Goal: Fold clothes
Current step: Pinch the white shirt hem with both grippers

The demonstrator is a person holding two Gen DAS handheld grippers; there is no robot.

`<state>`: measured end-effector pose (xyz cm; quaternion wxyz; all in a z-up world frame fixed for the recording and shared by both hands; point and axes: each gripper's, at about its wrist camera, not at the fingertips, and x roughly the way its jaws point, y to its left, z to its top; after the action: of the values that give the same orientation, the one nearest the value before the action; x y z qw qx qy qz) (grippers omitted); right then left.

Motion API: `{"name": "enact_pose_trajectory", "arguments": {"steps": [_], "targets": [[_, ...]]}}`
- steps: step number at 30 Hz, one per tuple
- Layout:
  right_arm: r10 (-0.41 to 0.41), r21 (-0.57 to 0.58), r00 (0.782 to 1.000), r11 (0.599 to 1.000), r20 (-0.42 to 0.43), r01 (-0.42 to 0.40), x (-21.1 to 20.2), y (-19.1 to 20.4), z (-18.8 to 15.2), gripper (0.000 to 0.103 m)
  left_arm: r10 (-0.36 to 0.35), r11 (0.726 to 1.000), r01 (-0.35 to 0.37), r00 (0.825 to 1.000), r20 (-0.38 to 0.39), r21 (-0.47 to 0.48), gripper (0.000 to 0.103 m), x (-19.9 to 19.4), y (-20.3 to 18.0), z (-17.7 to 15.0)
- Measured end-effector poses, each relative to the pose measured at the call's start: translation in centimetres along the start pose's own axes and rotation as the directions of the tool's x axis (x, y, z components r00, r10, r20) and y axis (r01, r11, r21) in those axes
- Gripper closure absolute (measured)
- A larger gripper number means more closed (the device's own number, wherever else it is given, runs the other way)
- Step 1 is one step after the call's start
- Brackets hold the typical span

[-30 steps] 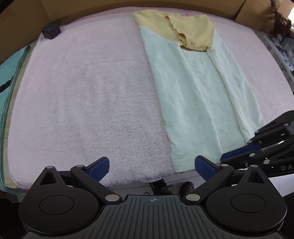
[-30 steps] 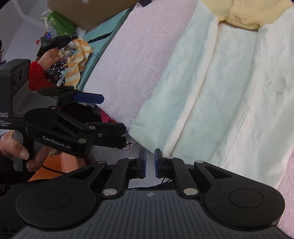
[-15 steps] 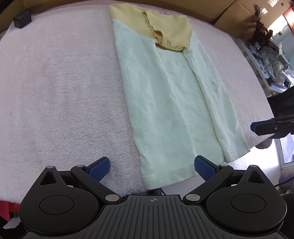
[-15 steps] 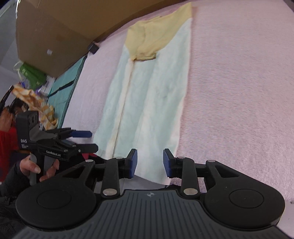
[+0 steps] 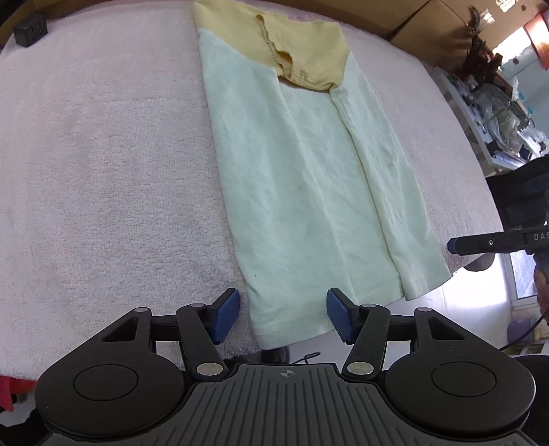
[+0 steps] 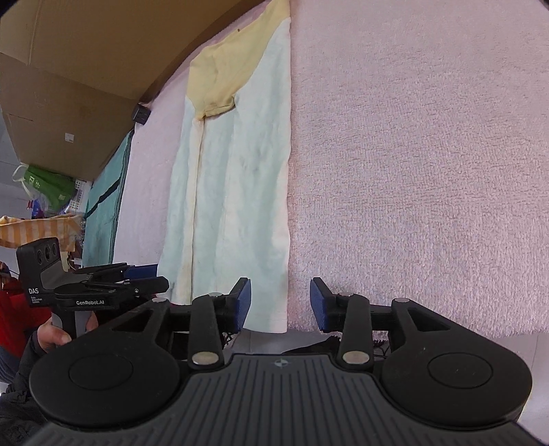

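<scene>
A pale green garment (image 5: 308, 192) with a yellow top part (image 5: 295, 44) lies folded into a long strip on the pink towel-covered table (image 5: 103, 154). Its near hem hangs at the table's front edge. My left gripper (image 5: 281, 319) is open, its jaws either side of the hem's left corner. In the right wrist view the garment (image 6: 236, 178) runs up the left half. My right gripper (image 6: 279, 305) is open at the hem's right corner, empty. The right gripper also shows in the left wrist view (image 5: 494, 242), and the left gripper in the right wrist view (image 6: 144, 278).
A small black box (image 5: 31, 29) sits at the table's far left corner. Cardboard boxes (image 6: 68, 68) stand behind the table. A teal cloth (image 6: 106, 192) lies along the left side. A cluttered shelf (image 5: 497, 103) stands to the right.
My right gripper went from shut to wide open and swung right, to the hem's right corner. My left gripper moved right to the hem's left corner and its jaws narrowed somewhat.
</scene>
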<state>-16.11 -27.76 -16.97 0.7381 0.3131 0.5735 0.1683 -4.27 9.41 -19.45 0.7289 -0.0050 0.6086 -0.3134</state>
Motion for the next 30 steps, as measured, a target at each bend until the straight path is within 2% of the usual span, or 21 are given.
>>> {"name": "enact_pose_trajectory", "arguments": {"steps": [5,12,17,19,20,24,26,30], "targets": [[-0.009,0.012,1.000,1.000,-0.010,0.009,0.2,-0.5,-0.1,0.060,-0.009,1.000,0.009,1.000,-0.009,-0.007,0.032,-0.1,0.1,-0.1],[0.000,0.017,1.000,1.000,-0.015,0.000,0.4,-0.6,-0.1,0.057,-0.038,0.999,0.037,0.999,-0.021,-0.013,0.020,0.2,0.0,-0.2],[0.046,0.053,0.998,0.998,-0.036,-0.044,0.8,-0.8,-0.3,0.053,-0.055,0.998,0.054,0.998,-0.024,-0.015,0.021,0.5,-0.2,-0.1],[0.065,0.072,0.997,0.995,-0.038,-0.062,1.0,-1.0,-0.4,0.053,-0.053,0.998,0.053,0.998,-0.020,-0.018,0.023,0.6,-0.1,-0.1],[0.072,0.086,0.997,0.994,-0.034,-0.069,1.1,-1.1,-0.4,0.053,-0.052,0.998,0.052,0.998,-0.017,-0.020,0.028,0.5,0.0,-0.1],[0.097,0.148,0.995,0.985,-0.022,-0.093,0.9,-2.0,-0.4,0.055,-0.029,0.998,0.028,0.999,-0.016,-0.047,0.057,0.3,1.1,0.0],[0.107,0.170,0.994,0.980,-0.017,-0.102,0.8,-2.4,-0.4,0.055,-0.038,0.996,0.036,0.999,-0.018,-0.077,0.066,0.2,1.9,0.0],[0.088,0.136,0.996,0.987,-0.029,-0.083,1.0,-1.8,-0.3,0.055,-0.060,0.991,0.057,0.998,-0.019,-0.118,0.064,0.3,2.4,0.1]]}}
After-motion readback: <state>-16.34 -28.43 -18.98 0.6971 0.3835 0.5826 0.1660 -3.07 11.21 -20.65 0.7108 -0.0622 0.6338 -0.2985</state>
